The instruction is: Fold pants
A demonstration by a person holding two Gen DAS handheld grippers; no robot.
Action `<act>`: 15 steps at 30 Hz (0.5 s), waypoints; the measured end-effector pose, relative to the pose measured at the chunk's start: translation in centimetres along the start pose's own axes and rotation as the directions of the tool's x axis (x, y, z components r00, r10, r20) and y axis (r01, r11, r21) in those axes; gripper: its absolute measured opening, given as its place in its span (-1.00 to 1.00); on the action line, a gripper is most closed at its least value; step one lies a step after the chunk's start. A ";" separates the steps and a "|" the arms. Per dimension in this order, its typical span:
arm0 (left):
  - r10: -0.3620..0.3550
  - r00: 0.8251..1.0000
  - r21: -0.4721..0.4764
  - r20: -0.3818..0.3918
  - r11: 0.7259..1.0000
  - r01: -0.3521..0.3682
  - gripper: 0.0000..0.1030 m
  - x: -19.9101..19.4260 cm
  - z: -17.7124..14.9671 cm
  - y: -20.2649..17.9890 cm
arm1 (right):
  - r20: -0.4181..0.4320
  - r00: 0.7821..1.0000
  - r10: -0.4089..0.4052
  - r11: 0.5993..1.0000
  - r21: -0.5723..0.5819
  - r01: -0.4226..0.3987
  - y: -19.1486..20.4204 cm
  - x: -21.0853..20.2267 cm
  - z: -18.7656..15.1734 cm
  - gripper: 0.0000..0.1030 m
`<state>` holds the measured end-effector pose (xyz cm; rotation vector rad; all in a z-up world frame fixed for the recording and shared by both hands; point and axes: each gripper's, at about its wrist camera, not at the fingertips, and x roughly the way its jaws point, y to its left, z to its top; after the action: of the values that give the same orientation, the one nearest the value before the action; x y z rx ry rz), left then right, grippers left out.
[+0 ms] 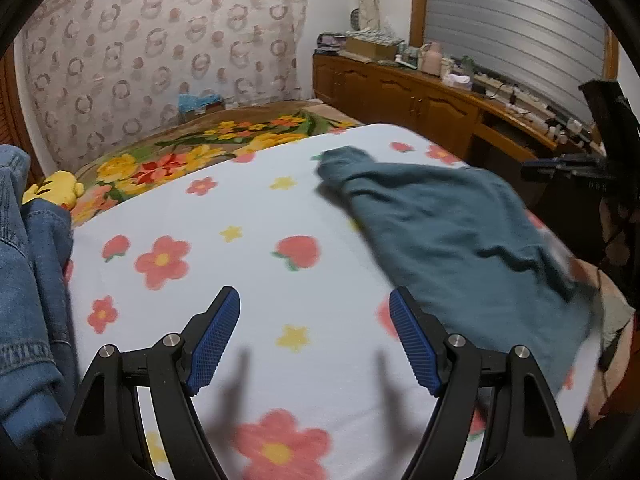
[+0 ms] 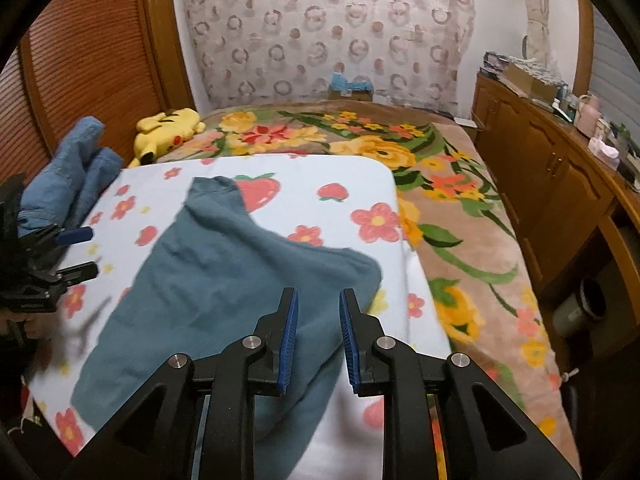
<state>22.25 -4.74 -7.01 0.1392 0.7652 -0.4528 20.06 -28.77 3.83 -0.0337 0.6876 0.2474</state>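
The left tool (image 1: 314, 336) stands wide open with nothing between its blue ribbed pads (image 1: 216, 340), hovering over the white flower-and-strawberry sheet (image 1: 248, 208) spread on the bed. In this left wrist view the teal pants (image 1: 452, 236) lie to the right of the tool, running from a narrow end near the far edge of the sheet down toward the near right corner; the right finger overlaps the cloth's edge in the picture, but contact cannot be told. A heap of blue denim (image 1: 28, 280) fills the left margin, something the other view shows only at a distance. This view alone takes in the grey roller shutter (image 1: 516, 36) above the cluttered wooden cabinet (image 1: 400, 92). The other tool appears only as a dark shape at the right edge.

In the right wrist view the right tool (image 2: 318, 340) has its jaws parted a narrow way, the pads not pressing on anything; the teal pants (image 2: 224, 276) lie just under and beyond them, loosely doubled, blurred, with one end reaching toward the sheet's (image 2: 352, 176) far edge. Here the left tool (image 2: 76, 252) shows from the side at the left border, open. Only this view shows the yellow plush toy (image 2: 168, 130) whole, on the floral blanket (image 2: 460, 200), and the slatted wooden door (image 2: 88, 64) behind the denim (image 2: 76, 172).
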 end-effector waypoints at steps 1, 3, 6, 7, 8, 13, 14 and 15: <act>-0.010 1.000 0.003 0.002 1.000 0.010 0.51 -0.3 -0.1 -0.6 | 0.002 1.000 0.007 1.000 -0.001 -0.007 0.2 -0.5 -0.5 -0.58; -0.018 1.000 0.016 0.003 1.000 0.018 0.51 -0.6 -0.3 -1.6 | 0.002 1.000 0.016 1.000 0.000 -0.016 0.4 -1.5 -1.6 -0.58; -0.035 0.999 0.040 0.000 0.999 0.035 0.51 -1.1 -1.0 -3.4 | -0.001 1.000 0.030 1.000 0.006 -0.030 0.7 -2.7 -3.5 -0.58; -0.037 0.999 0.043 -0.001 0.998 0.037 0.51 -1.2 -1.1 -3.7 | -0.003 0.999 0.032 0.999 0.007 -0.032 0.7 -3.2 -4.0 -0.58; -0.044 0.999 0.049 -0.002 0.998 0.044 0.51 -1.4 -1.4 -4.4 | -0.003 0.999 0.036 0.999 0.011 -0.036 0.8 -3.5 -4.6 -0.58; -0.061 0.998 0.063 -0.003 0.996 0.061 0.51 -2.5 -2.6 -6.2 | -0.017 0.998 0.054 0.998 0.035 -0.053 1.0 -5.2 -7.3 -0.58; -0.063 0.998 0.064 -0.003 0.996 0.063 0.51 -2.7 -2.8 -6.5 | -0.021 0.998 0.057 0.998 0.039 -0.056 1.1 -5.4 -7.7 -0.58; -0.064 0.998 0.065 -0.004 0.996 0.064 0.51 -3.0 -3.1 -6.8 | -0.025 0.998 0.059 0.997 0.043 -0.058 1.3 -5.6 -8.1 -0.57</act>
<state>15.41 -8.89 -6.88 0.1759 0.7583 -0.5390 10.53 -29.62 1.20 0.0232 0.7205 0.2890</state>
